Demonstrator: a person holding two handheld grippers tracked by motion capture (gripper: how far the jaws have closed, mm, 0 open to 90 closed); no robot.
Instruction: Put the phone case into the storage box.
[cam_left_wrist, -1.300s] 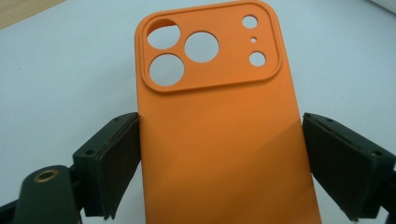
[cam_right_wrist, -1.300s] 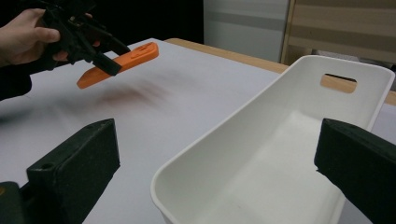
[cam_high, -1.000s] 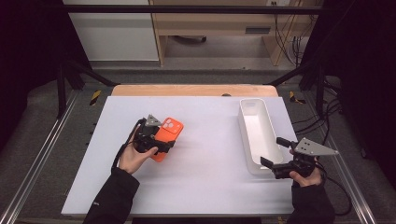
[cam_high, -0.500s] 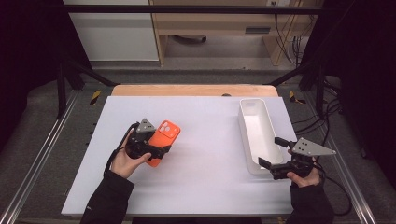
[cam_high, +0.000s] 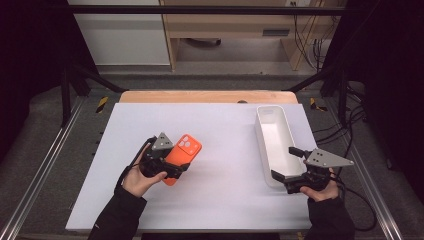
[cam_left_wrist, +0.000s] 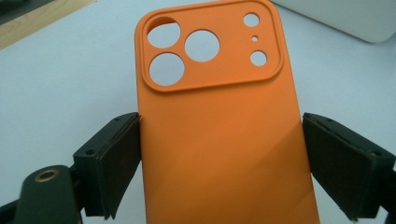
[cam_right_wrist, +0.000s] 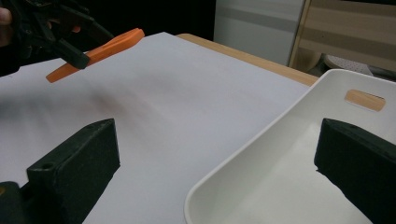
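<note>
The orange phone case (cam_left_wrist: 219, 135) sits between the jaws of the left gripper (cam_high: 167, 167), back face up, with its camera cut-outs at the end farthest from the gripper body. In the left gripper view one pad presses on the case's left long edge; at the right pad a thin gap is visible, so full contact on that side cannot be confirmed. In the right gripper view the case is clear of the white table surface (cam_high: 220, 130) and tilted, far end higher, which indicates a grasp.

The right gripper (cam_high: 289, 167) is well apart from the case. Its jaws are released and spread wide, straddling the near corner of the white tray (cam_high: 265, 145), nothing clamped. The tray interior holds nothing visible.
</note>
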